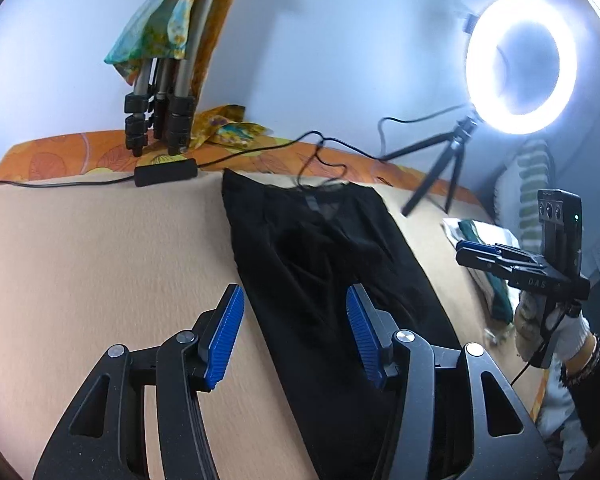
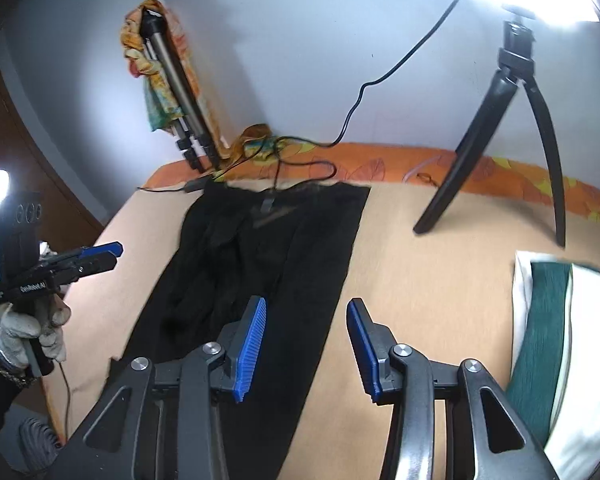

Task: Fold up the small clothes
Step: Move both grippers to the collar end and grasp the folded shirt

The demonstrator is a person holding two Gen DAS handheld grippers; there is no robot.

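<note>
hovering over the black garment (image 1: 324,264), laid out in a long strip on the tan table (image 1: 100,248). left gripper (image 1: 296,336) and right gripper (image 2: 306,344) both gape, holding nothing. i'd pinch both near corners evenly, then fold toward the far hem.

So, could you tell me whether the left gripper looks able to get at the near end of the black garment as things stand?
Probably yes. The left gripper is open and sits over the long edge of the black garment, which lies flat on the tan surface. Nothing lies between them, and the right gripper is off to the side.
</note>
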